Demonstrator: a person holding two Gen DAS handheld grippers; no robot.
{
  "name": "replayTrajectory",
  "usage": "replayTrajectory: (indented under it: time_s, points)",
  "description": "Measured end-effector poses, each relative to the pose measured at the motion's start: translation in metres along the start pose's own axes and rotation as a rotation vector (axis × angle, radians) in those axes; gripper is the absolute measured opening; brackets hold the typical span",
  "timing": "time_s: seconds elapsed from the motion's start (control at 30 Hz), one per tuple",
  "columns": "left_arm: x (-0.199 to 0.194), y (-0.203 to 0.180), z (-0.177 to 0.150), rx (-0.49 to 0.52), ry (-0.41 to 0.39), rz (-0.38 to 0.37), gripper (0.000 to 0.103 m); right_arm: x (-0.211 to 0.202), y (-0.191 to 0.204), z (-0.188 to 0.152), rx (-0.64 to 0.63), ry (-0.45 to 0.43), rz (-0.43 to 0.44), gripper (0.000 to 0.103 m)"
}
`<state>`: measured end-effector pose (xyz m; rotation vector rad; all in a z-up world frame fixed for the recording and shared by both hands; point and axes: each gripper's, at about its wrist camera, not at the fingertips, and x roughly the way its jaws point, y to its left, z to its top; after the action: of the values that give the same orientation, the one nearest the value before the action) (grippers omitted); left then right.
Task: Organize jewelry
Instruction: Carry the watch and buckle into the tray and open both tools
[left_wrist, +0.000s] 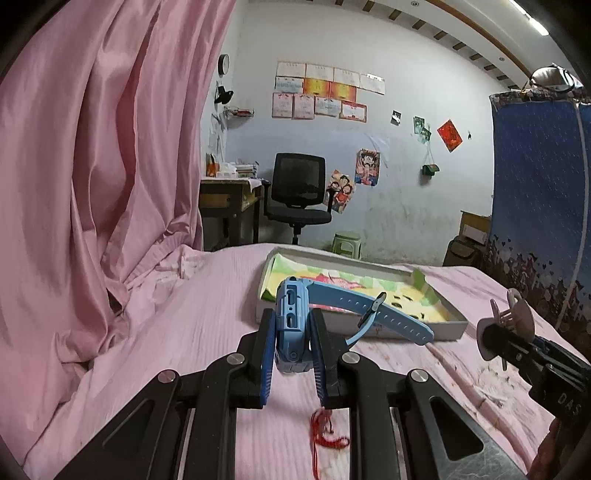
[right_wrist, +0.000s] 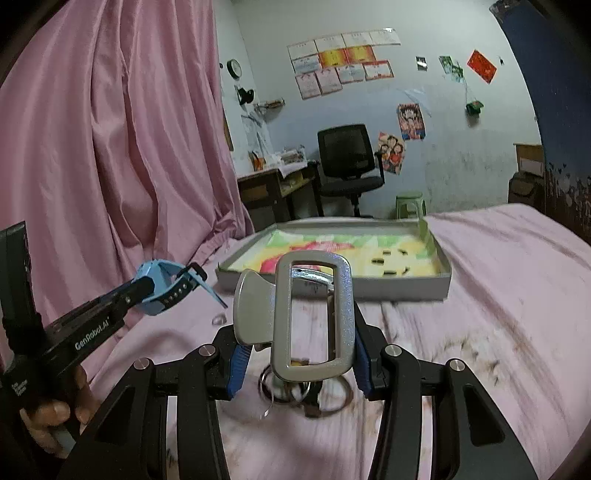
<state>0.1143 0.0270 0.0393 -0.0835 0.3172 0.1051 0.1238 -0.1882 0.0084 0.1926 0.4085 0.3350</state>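
1. Left wrist view: my left gripper (left_wrist: 291, 332) pinches a blue watch (left_wrist: 291, 325) by its case, the pads pressed on both sides, the strap trailing off to the right toward the tray (left_wrist: 454, 325). The watch hangs above the pink bedsheet (left_wrist: 184, 332), clear of it. A red cord (left_wrist: 325, 435) lies on the sheet beneath my fingers. My right gripper (left_wrist: 491, 336) shows at the right edge, carrying a hair claw clip.

2. Right wrist view: my right gripper (right_wrist: 295, 347) clamps a grey hair claw clip (right_wrist: 310, 317), jaws part-spread around its width. Rings (right_wrist: 280, 387) and small bits lie blurred on the sheet below. My left gripper (right_wrist: 147, 291) holds the watch at the left, a hand (right_wrist: 51, 413) gripping its handle.

3. Step, as I judge it: both items are picked up and on their way to the tray. Next, each must go over the near wall, then lower before I let go.

4. Container: the shallow grey tray has a colourful lining and holds only a few small dark pieces (right_wrist: 391, 262), too small to identify.
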Motion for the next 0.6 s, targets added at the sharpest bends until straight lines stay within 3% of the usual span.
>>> replayTrajectory:
  time_s: [0.3, 0.6]
  points:
    - [0.028, -0.010, 0.020, 0.023, -0.043, 0.012, 0.017, 0.020, 0.000, 0.025, -0.031, -0.066, -0.021, 0.043]
    - [0.084, -0.022, 0.044, 0.052, -0.080, 0.036, 0.017, 0.066, -0.009, 0.054, -0.041, -0.097, -0.052, 0.043]
